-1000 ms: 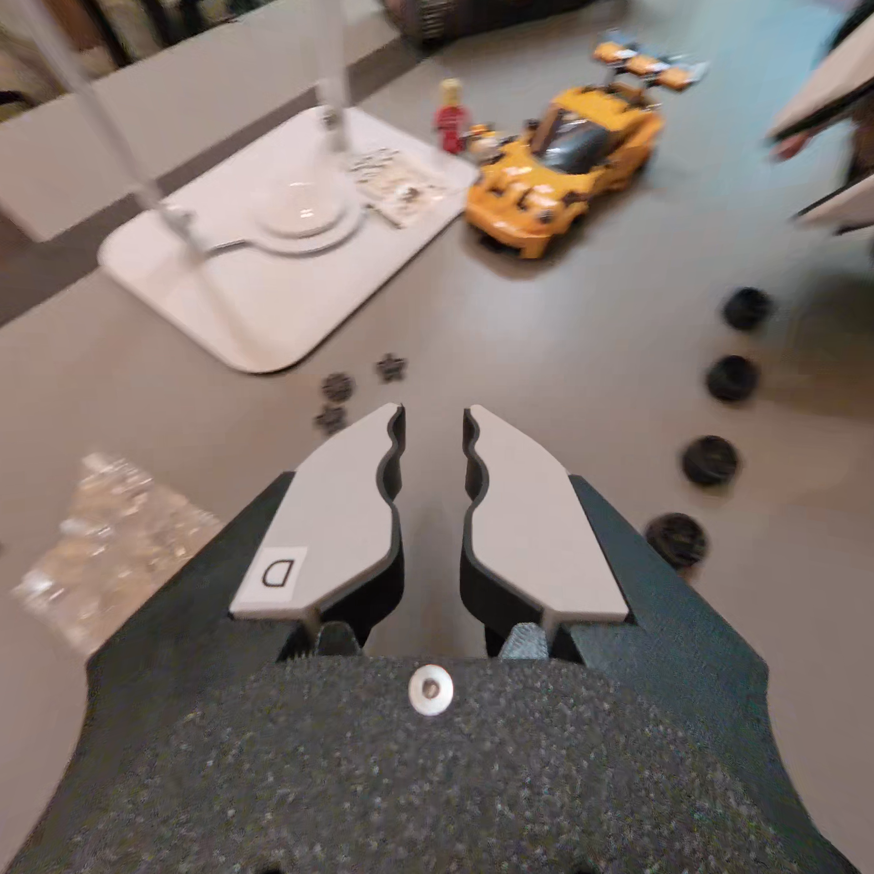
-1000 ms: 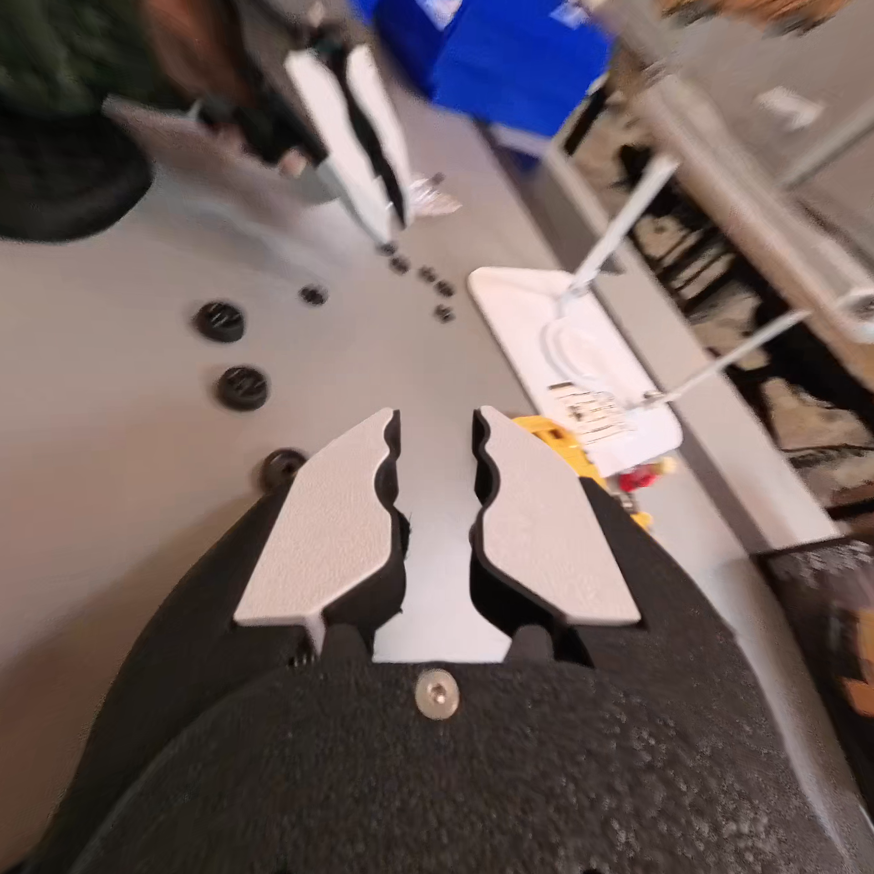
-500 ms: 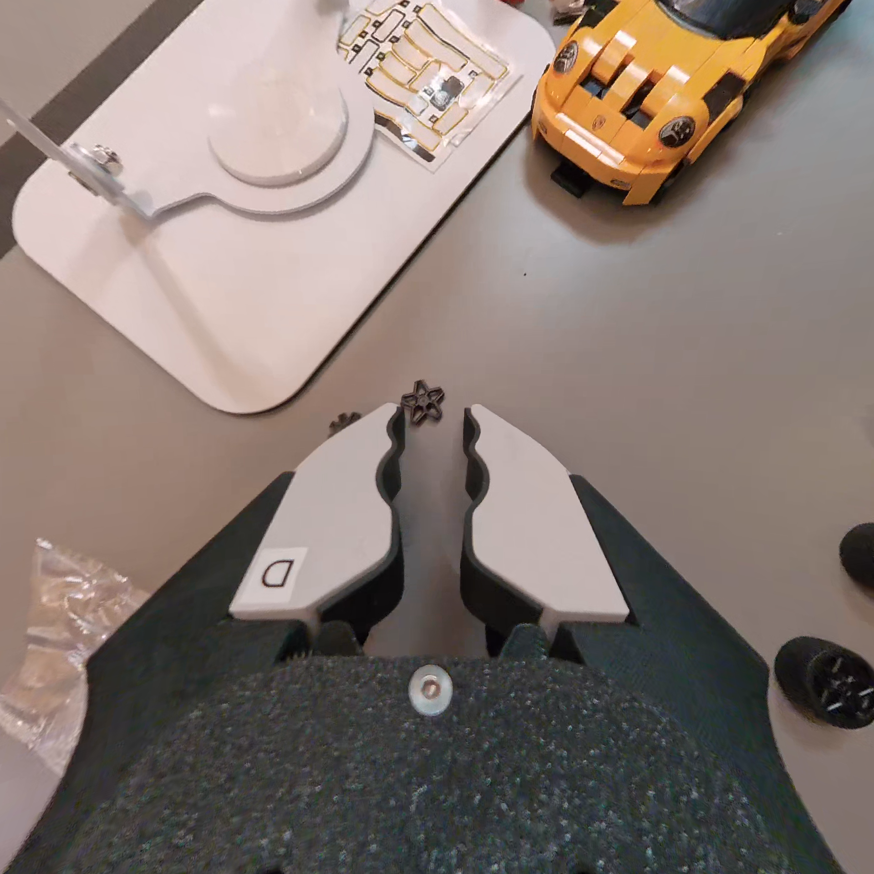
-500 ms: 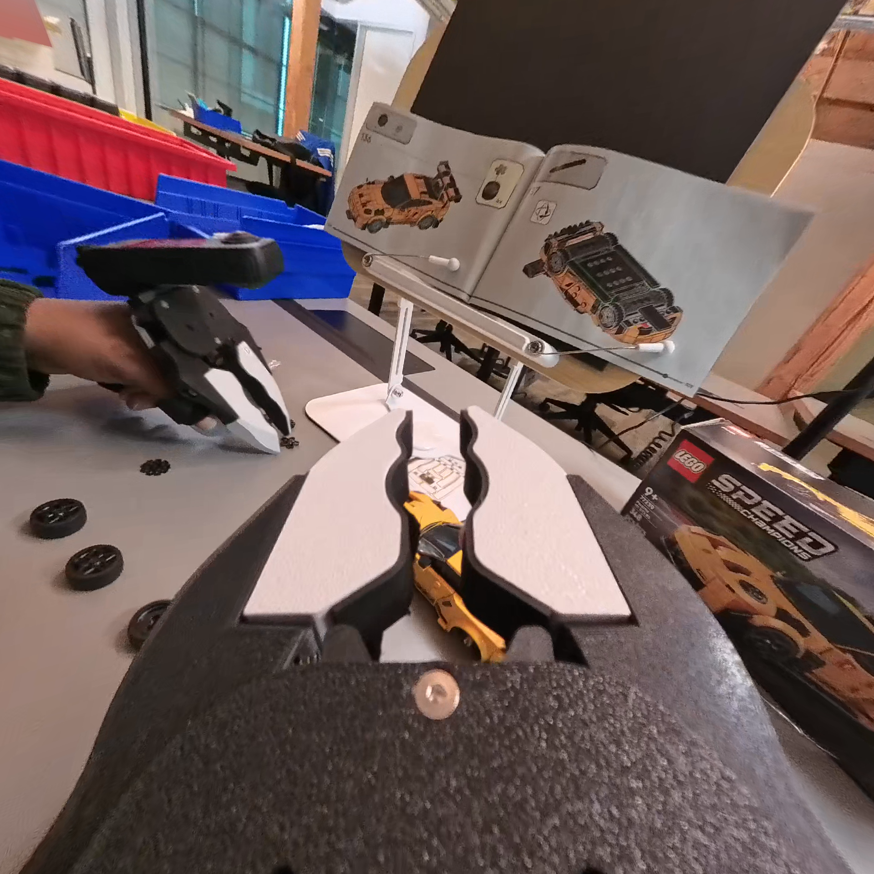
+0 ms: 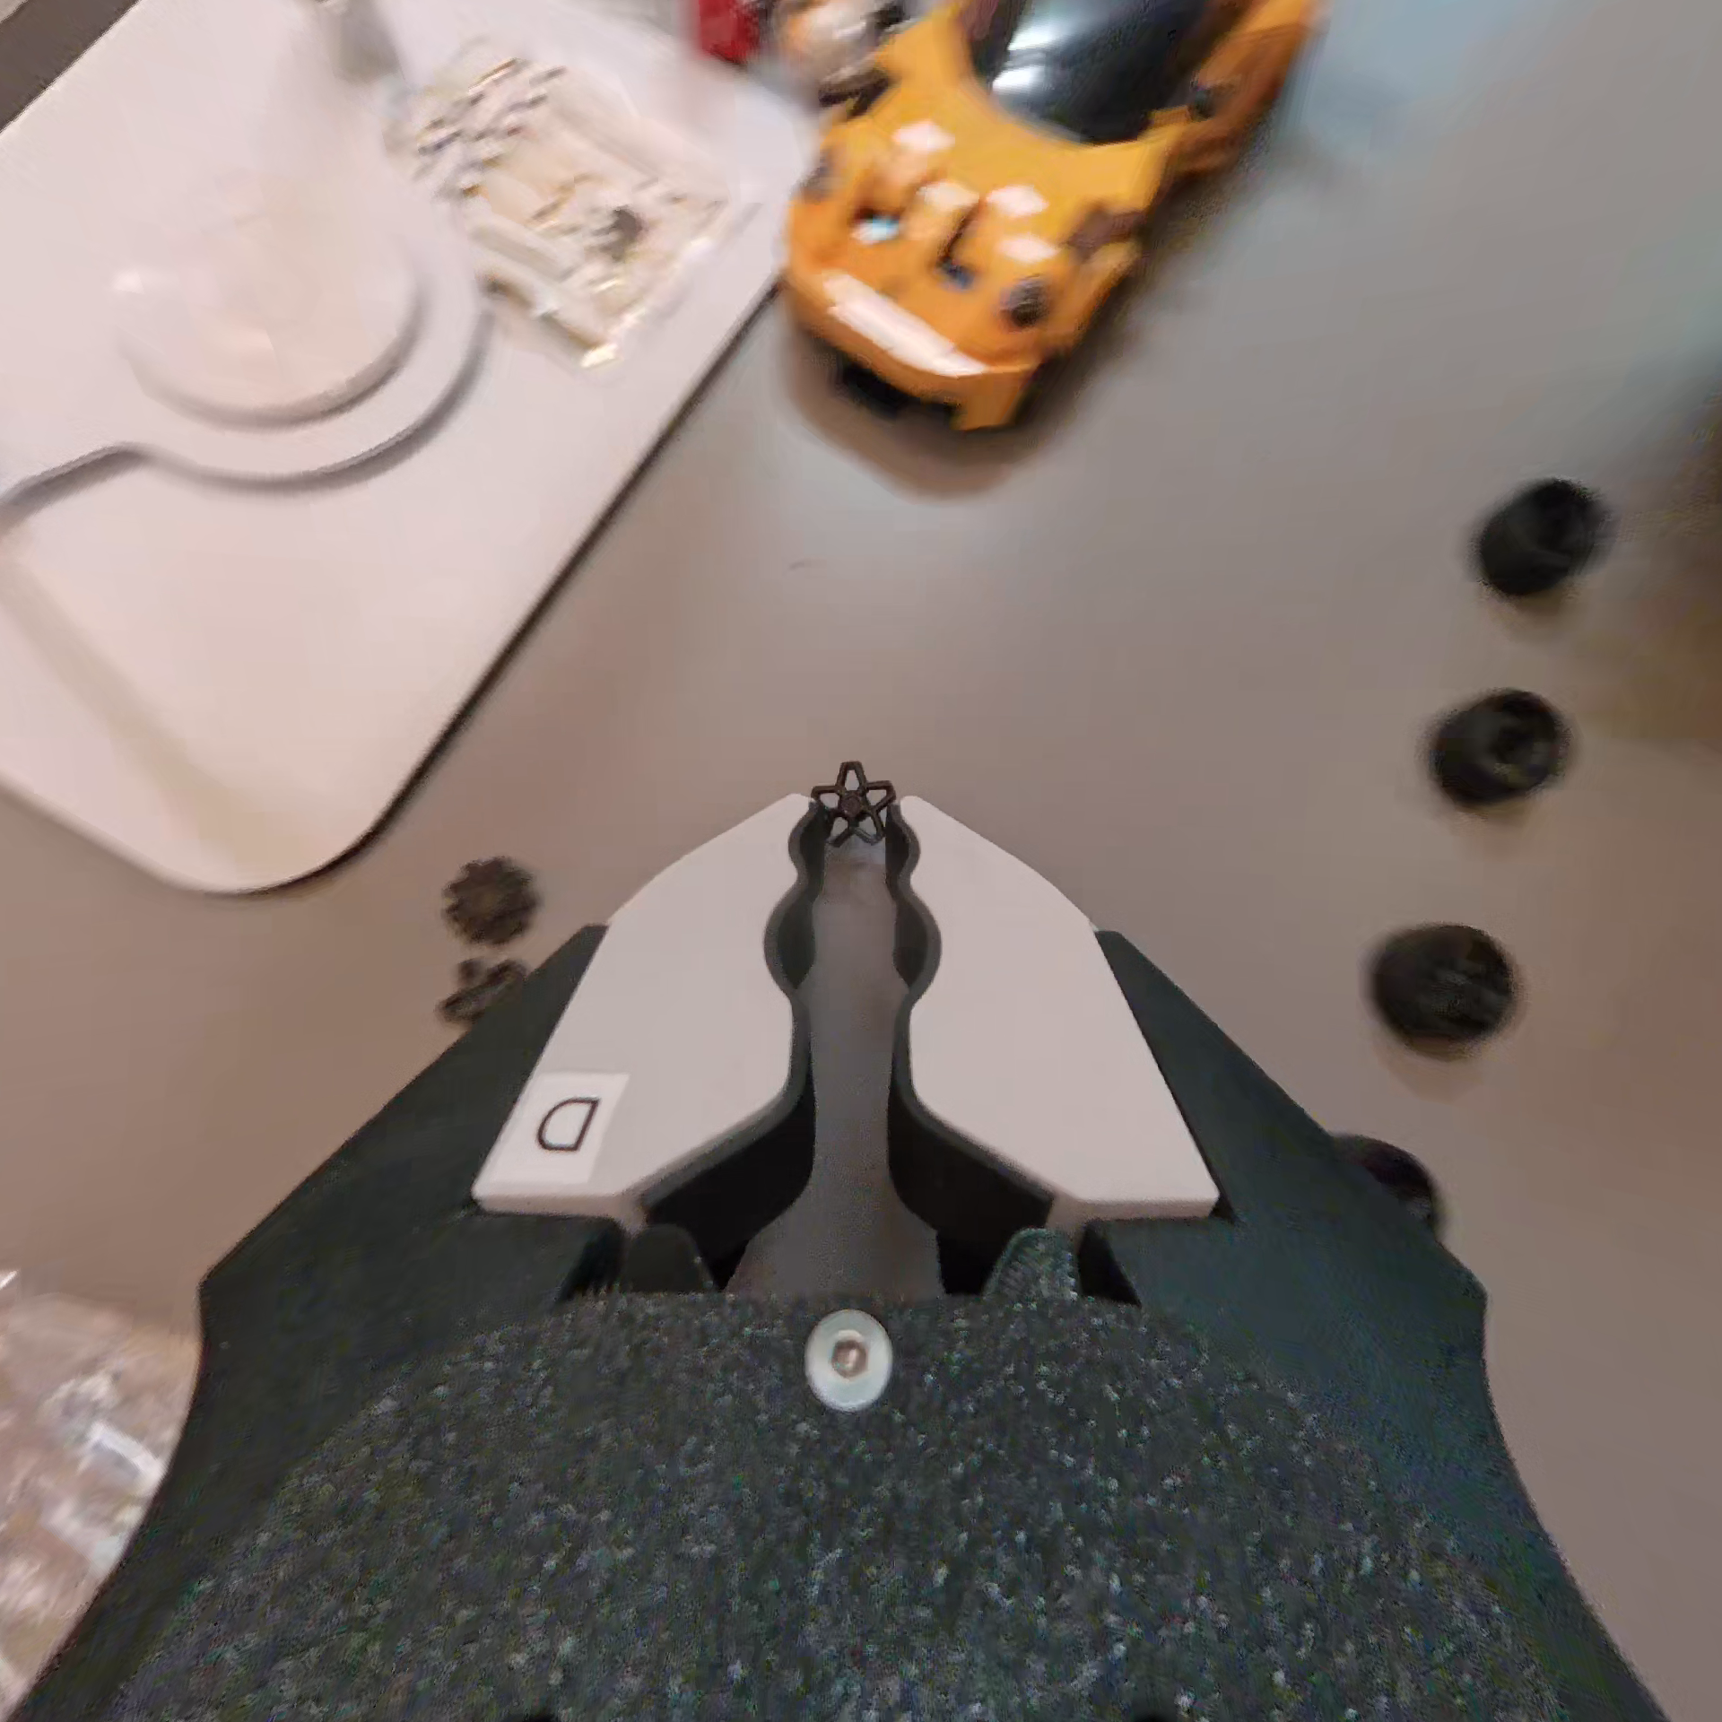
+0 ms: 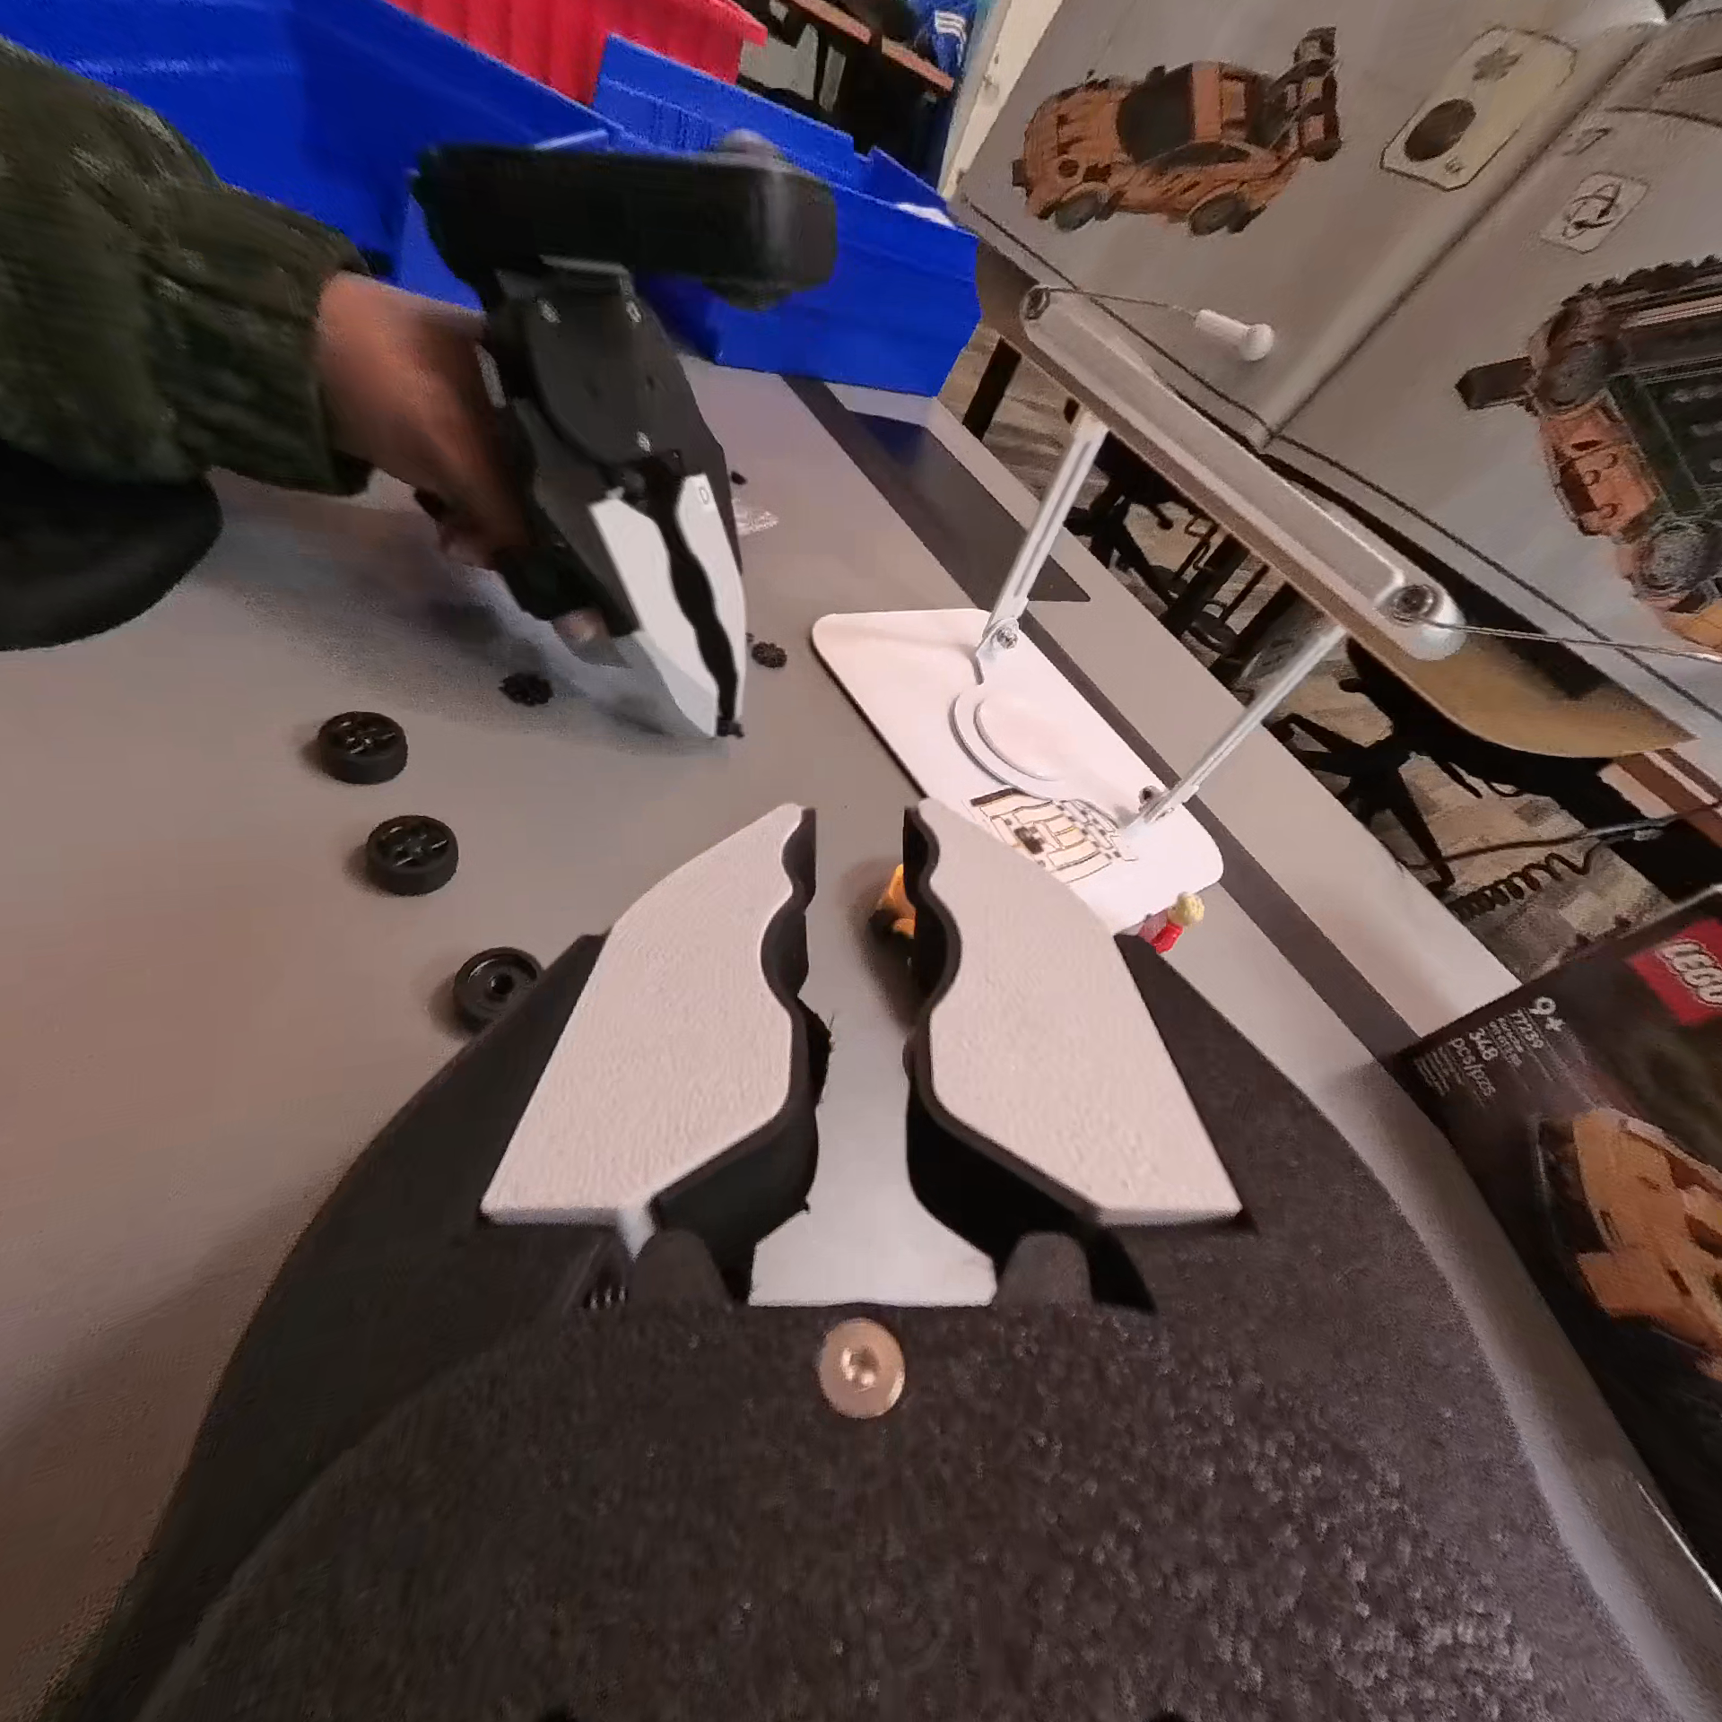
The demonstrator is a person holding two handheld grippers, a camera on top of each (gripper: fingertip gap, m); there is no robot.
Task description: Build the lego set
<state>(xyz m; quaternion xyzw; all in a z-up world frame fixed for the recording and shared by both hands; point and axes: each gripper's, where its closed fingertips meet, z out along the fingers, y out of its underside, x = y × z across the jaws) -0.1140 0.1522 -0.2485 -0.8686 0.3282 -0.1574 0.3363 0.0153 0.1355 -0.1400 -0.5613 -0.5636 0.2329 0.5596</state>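
Left gripper [image 5: 853, 809] now pinches one star rim [image 5: 851, 803]; four tyres.

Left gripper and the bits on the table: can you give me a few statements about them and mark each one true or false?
1. The left gripper pinches a small black star-shaped piece at its fingertips. True.
2. The right gripper is clamped on a wheel. False: its jaws are apart and hold nothing.
3. Loose black wheels lie on the grey table. True.
4. The orange car rests on the white stand base. False: it sits on the table beside the base.
5. A sticker sheet lies on the white base. True.
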